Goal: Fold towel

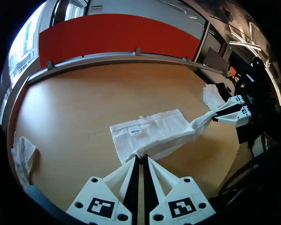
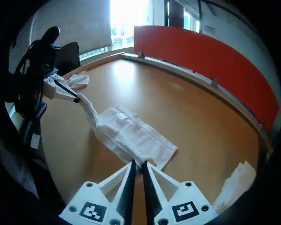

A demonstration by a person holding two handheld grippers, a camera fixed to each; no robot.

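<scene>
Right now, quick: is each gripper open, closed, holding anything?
Left gripper: closed, pinching a corner of the white towel.
Right gripper: closed, pinching the towel's other end.

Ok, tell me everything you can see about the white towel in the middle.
The towel is white, nubby cloth with a small label, partly folded and rumpled, lying on the wooden table. The left tool pinches one end, the right tool the other; both ends lift off the wood.
</scene>
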